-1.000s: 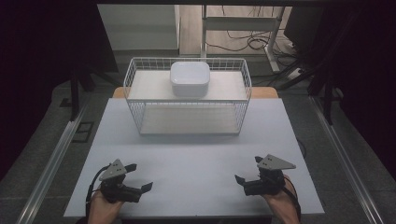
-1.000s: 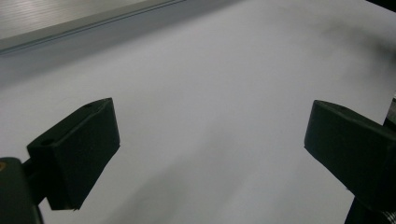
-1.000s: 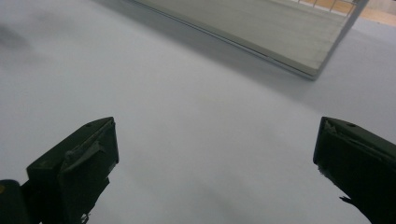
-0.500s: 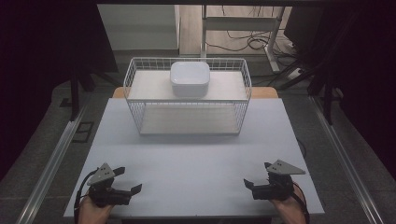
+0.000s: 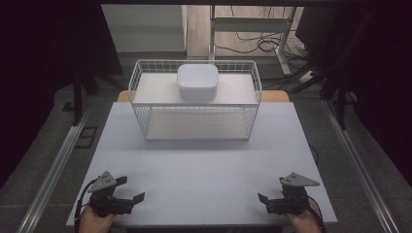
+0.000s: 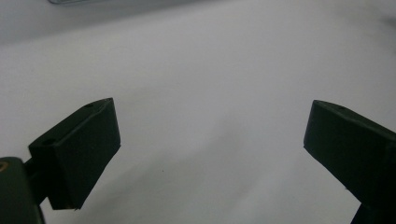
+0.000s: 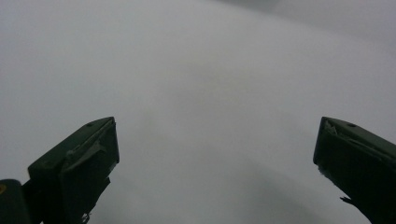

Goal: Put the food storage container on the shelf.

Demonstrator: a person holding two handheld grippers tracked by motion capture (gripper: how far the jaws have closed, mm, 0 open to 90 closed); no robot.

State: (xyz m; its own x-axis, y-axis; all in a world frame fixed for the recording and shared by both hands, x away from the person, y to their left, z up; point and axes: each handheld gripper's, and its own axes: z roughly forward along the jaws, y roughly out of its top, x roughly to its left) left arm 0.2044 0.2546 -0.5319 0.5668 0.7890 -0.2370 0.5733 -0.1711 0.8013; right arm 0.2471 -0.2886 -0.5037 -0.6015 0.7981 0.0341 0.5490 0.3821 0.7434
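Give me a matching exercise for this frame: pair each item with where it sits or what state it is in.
Items:
1. white lidded box
2. wire basket
3. left gripper
4. right gripper

Descriptions:
A. open, near the table's front right corner
B. stands at the far side of the table
C. open, near the table's front left corner
D. rests on the upper shelf

Pairs: 1-D, 2-B, 3-C, 4-A
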